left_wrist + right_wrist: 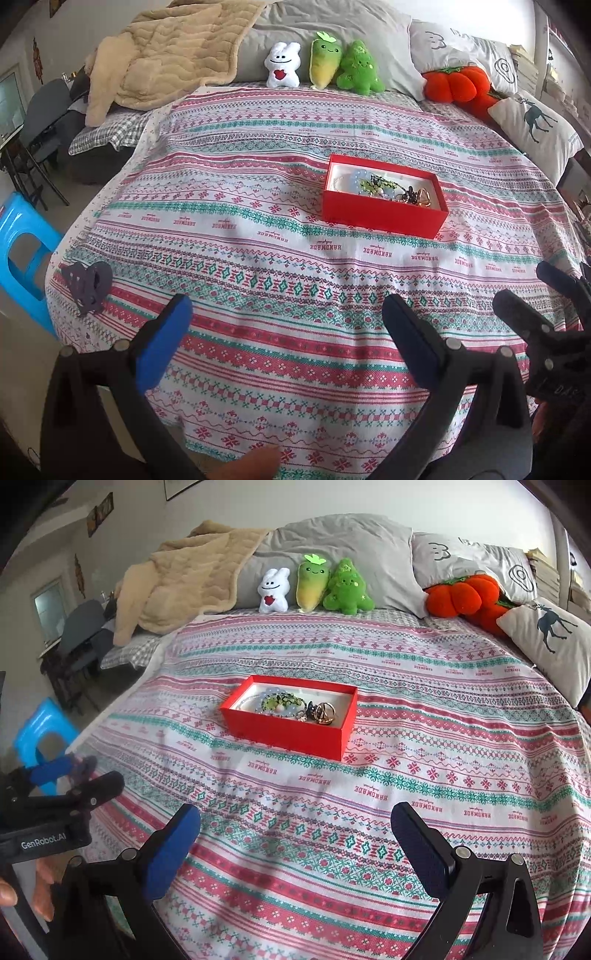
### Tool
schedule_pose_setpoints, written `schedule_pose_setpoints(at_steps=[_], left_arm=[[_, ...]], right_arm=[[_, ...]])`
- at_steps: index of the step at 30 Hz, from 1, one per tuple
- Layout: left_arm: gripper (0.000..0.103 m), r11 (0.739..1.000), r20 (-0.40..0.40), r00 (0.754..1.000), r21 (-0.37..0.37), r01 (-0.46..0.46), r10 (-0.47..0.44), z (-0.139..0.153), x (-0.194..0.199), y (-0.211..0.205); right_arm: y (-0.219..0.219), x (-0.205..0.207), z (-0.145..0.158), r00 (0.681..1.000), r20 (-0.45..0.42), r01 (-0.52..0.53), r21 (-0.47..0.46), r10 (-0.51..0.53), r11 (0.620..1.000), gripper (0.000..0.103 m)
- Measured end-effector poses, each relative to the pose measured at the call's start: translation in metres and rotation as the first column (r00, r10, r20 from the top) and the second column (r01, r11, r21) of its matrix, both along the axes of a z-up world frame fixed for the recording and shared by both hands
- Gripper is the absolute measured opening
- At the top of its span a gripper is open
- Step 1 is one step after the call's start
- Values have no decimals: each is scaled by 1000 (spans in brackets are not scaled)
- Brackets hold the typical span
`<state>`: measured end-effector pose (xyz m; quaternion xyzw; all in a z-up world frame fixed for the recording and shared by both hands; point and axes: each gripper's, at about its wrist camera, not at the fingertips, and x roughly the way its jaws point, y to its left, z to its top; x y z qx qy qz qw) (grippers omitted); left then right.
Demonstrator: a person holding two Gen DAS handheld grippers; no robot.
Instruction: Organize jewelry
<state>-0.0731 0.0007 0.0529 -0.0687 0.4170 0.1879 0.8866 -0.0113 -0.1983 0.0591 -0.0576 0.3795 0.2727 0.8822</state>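
Observation:
A red open box [382, 218] [288, 734] sits on the patterned bedspread, holding a heap of jewelry [384, 186] [295, 707]: bead bracelets, a green piece and gold rings. A dark purple hair claw [86, 282] lies at the bed's left edge; in the right wrist view it [83, 766] is blurred behind the left gripper. My left gripper [286, 314] is open and empty above the near bedspread. My right gripper [295, 821] is open and empty, also short of the box. Each gripper shows at the edge of the other's view.
Plush toys [314, 585], pillows [546, 642] and a beige blanket [184, 576] line the bed's far side. A blue plastic stool [22, 254] stands on the floor at the left. Chairs stand further back left.

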Motion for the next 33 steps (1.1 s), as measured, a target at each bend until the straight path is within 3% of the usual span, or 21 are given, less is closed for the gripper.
schedule_pose_setpoints(at_steps=[33], left_arm=[[102, 1000, -16, 1000, 1, -6, 6, -5, 9, -8]], right_arm=[[4, 1, -3, 999, 30, 28, -31, -27, 999, 103]])
